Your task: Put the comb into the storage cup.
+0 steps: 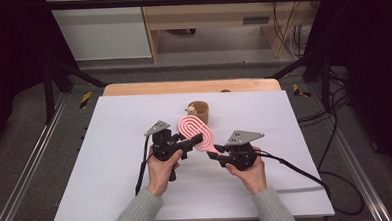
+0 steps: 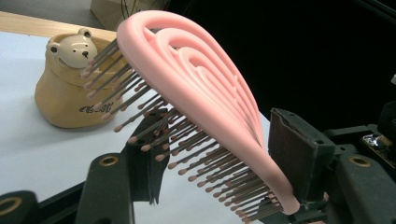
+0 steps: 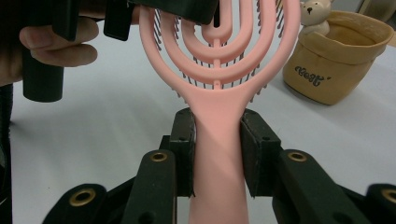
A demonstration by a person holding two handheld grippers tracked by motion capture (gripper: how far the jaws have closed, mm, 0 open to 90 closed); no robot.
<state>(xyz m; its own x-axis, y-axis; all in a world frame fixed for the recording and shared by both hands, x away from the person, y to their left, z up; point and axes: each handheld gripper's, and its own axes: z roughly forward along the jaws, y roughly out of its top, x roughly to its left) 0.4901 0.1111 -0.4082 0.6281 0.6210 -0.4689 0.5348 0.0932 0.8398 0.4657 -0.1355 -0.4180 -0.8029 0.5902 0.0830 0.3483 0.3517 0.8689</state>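
right gripper (image 3: 217,154) clamps pink hairbrush (image 3: 218,140) handle; left gripper (image 2: 212,158) straddles head.

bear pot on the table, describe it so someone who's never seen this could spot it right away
Start from the white table top and look toward its far edge, just beyond the pink hairbrush held between the two grippers. There stands a small tan pot, soft-looking like a rolled-down bag. A cream bear head peeking over its rim and dark script lettering on its side set it apart.

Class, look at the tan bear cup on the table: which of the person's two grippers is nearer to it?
Left. The left gripper straddles the pink brush's head, just in front of the bear cup. The right gripper clamps the handle, farther toward the person.
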